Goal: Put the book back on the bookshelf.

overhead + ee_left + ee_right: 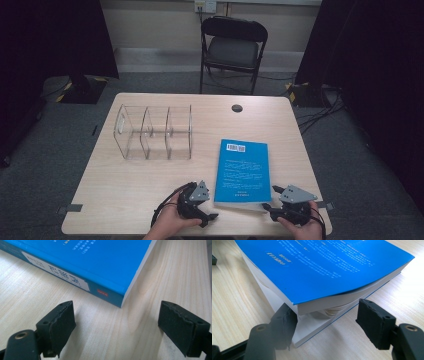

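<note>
barcode label tops your blue book (243, 170); its print is unreadable. left gripper (116, 322) gapes empty, right gripper (325, 322) gapes at its lifted corner.

Left gripper (116, 325) with jaws spread wide above the wooden table (105, 340). Blue book (100, 262) lies flat just ahead, its spine corner between them.

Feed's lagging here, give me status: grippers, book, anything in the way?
Left gripper open, short of the book's spine corner. Right gripper open, one jaw wedged under lifted pages at the near corner. Clear rack well off to the left.
</note>
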